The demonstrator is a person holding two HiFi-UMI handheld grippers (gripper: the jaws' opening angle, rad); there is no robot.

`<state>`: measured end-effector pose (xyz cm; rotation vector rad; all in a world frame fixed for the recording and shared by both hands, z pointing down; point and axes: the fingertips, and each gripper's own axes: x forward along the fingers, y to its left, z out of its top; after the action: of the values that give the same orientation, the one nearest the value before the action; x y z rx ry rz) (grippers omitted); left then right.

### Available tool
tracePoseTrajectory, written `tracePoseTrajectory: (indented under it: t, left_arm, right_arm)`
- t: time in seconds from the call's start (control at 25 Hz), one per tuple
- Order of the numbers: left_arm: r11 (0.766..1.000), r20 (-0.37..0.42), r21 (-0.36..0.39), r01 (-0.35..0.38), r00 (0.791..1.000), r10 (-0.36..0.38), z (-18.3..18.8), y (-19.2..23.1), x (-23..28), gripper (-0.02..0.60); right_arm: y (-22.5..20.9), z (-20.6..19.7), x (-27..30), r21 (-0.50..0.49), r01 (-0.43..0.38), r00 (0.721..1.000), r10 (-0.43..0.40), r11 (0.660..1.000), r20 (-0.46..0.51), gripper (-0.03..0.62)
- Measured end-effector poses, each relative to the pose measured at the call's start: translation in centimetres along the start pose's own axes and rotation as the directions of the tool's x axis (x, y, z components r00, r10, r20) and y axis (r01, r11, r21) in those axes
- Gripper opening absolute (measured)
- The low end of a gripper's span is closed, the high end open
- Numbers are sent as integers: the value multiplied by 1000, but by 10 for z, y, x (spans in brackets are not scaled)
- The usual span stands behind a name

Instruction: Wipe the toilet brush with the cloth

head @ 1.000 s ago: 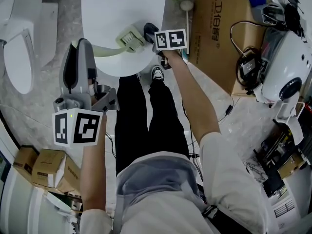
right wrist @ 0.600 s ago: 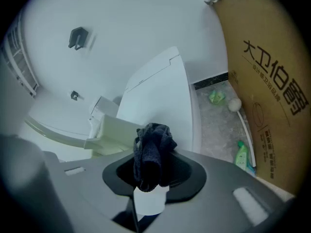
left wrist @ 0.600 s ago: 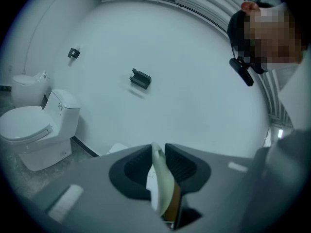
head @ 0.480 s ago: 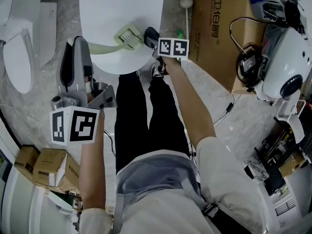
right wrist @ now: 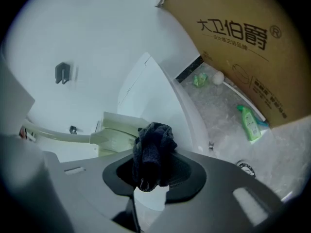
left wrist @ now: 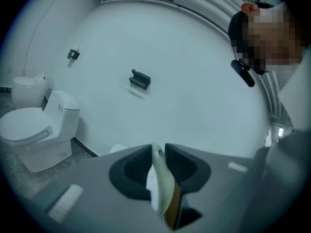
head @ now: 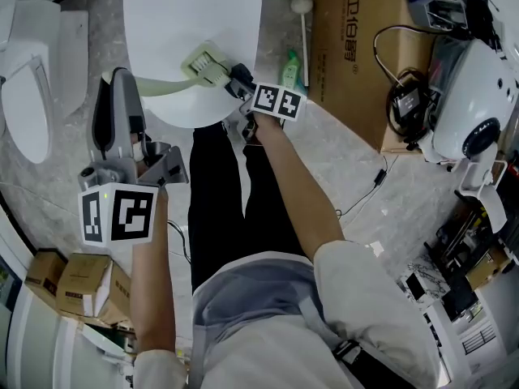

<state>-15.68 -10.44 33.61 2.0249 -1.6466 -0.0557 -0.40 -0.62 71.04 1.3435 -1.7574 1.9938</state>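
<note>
Where nubbly cloth [right wrist: 153, 152] bunches, the pale brush [right wrist: 118, 129] looks blocky

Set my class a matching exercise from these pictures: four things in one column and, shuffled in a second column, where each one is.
Things:
1. toilet brush
2. cloth
3. green bottle
4. toilet

Places:
A. clamped in the right gripper's jaws
B. on the floor beside the cardboard box
C. handle clamped in the left gripper's jaws
D. at the far left of the head view

Pairs: 1-C, 2-A, 3-B, 4-D.
</note>
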Motion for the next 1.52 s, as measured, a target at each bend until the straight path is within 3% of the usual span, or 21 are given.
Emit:
tracePoseTrajectory:
  t: [0.36, 0.56, 0.68, 1.04, 1.2, 1.4, 1.52]
  left_arm:
    - [1000, -1, -1, 4, 1000, -4, 0, 1, 1, 0]
    - [1000, -4, -1, 9, 1000, -9, -1, 2, 4, 0]
    - [1000, -5, 0, 11, 1000, -11, 0, 1, 6, 0]
    - [1000, -15, 8, 18, 1000, -17, 0, 3, 9, 0]
    - [1000, -12, 4, 21, 1000, -21, 0, 0, 11, 0]
    - [1000, -19, 7, 24, 1000, -23, -1, 0, 10, 0]
    - [1000, -26, 4, 21, 999, -21, -2, 1, 10, 0]
  right_arm:
    - [8, -29, 6, 179, -55, 995, 39, 982, 91, 101]
    - [8, -37, 9, 306, -88, 986, 39, 948, 165, 100]
    - [12, -44, 11, 393, -126, 977, 45, 911, 209, 100]
    - [25, -67, 27, 649, -300, 923, 42, 699, 381, 100]
    - [27, -67, 25, 706, -363, 896, 20, 608, 444, 100]
    - [42, -75, 33, 752, -463, 857, 21, 469, 515, 98]
    - [51, -75, 40, 762, -500, 839, 12, 413, 544, 98]
